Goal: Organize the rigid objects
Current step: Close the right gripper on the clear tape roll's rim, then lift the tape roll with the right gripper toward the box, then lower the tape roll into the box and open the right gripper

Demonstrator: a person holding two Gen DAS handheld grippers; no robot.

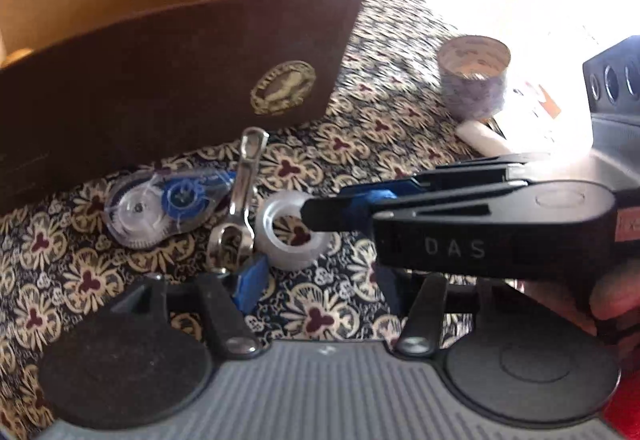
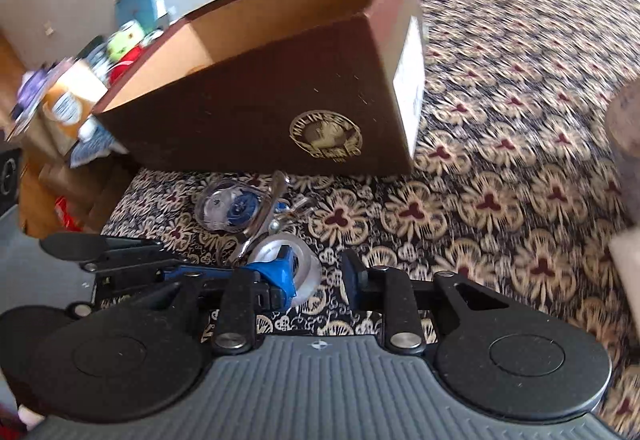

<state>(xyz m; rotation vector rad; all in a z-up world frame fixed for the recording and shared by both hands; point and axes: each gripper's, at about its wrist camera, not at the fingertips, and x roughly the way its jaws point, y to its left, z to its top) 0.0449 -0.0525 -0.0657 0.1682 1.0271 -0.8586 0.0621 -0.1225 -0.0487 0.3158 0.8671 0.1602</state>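
Clear tape roll (image 1: 294, 238): lies flat on the patterned cloth (image 1: 360, 144), hole up, in front of the brown box (image 1: 160, 72).
Right gripper (image 1: 320, 206): reaches in from the right; jaws nearly together, apparently pinching the roll's right wall, though blur hides the contact.
Left gripper (image 1: 316, 284): jaws spread and empty, with the roll just ahead between the fingers.
Nearer hand: right.
Clutter: metal clip (image 1: 240, 200) touches the roll's left side; correction tape dispenser (image 1: 168, 204) lies beyond it.
Obstacle: the box's tall front wall.
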